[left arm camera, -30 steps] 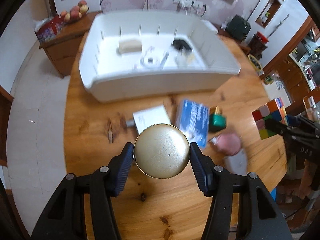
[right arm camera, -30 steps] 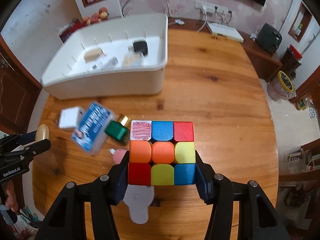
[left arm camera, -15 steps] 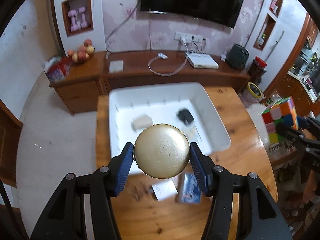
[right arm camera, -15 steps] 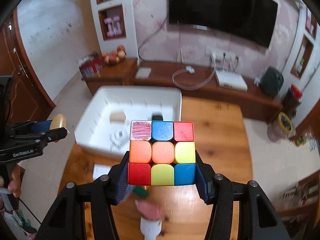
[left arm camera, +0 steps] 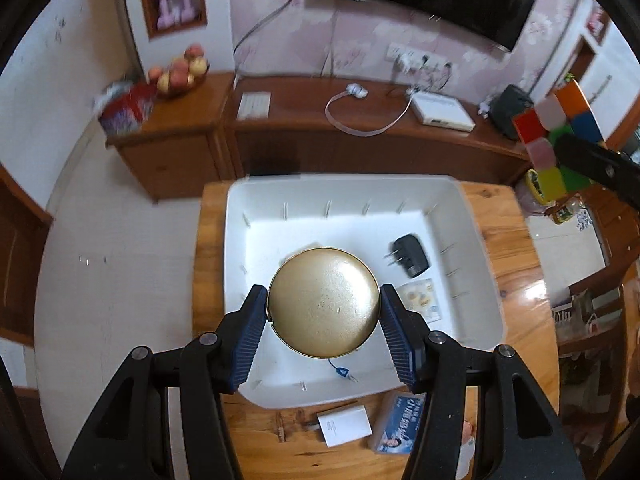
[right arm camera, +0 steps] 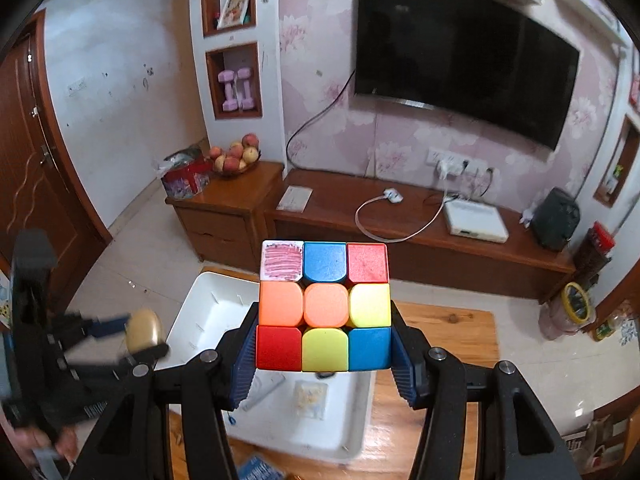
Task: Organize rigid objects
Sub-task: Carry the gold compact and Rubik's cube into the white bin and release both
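My left hand-held gripper (left arm camera: 324, 312) is clamped on the gold round tin (left arm camera: 324, 302), pads pressed to its two edges, flat face toward the lens. It hangs over the white bin (left arm camera: 472, 216), whose long axis runs left to right across the far half of the table (left arm camera: 516, 264). The bin floor lies straight below and just beyond the tin, so the left hand is the nearer one for a drop. A black plug adapter (left arm camera: 410, 256) and a small packet (left arm camera: 420, 300) lie in the bin's right part.

My right hand-held gripper (right arm camera: 324, 340) is clamped on the colour cube (right arm camera: 324, 306), held high over the bin's near right portion; the bin (right arm camera: 208, 300) shows below and to the left of it.

Against a second ago: both hands have risen and carried forward. Then the bin lay far across the table, with loose items between; now the white box (left arm camera: 344, 424) and blue card pack (left arm camera: 396, 424) sit behind, at the near edge.
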The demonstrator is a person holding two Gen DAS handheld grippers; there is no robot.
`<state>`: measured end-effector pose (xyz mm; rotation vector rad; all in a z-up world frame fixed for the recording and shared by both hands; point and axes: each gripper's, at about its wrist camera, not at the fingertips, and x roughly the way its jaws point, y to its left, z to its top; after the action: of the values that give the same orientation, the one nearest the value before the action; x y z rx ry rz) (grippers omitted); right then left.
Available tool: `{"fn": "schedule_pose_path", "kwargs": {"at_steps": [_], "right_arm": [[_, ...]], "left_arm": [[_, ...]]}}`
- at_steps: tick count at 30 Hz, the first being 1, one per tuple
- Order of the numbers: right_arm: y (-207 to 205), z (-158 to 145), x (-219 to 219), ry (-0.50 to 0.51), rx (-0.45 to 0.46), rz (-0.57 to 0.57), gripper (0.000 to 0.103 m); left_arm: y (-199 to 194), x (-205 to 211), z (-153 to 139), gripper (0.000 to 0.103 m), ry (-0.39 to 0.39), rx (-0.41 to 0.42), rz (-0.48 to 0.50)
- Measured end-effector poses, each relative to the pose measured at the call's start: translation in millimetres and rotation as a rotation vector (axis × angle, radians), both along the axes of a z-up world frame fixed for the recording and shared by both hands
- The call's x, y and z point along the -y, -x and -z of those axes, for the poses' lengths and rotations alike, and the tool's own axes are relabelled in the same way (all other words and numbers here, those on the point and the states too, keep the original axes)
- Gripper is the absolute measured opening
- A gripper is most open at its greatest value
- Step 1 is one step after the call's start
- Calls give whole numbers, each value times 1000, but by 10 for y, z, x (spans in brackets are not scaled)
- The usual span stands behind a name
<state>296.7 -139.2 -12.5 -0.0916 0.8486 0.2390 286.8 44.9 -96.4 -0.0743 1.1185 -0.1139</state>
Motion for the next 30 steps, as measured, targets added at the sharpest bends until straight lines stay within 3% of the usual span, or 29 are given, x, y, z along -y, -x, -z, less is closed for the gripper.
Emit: {"fn": "schedule_pose_path", "kwargs": {"at_steps": [8,15,27,30], "right_arm": [[-679,1061,-399,47,-205,-34,57],[-893,1793,-627,49,-339,-39,57],[-1111,2245,-694,78,-422,-45,58],[-1103,2240,-673,66,-415,-44,58]], "left_arm": [[-259,-33,640,60,-38,-111,-40],[-328,42,951,60,-43,-150,-28],[-422,71,1285,61,-46,-232,-45],[-439,68,1320,66,-32,-258,-53]]}}
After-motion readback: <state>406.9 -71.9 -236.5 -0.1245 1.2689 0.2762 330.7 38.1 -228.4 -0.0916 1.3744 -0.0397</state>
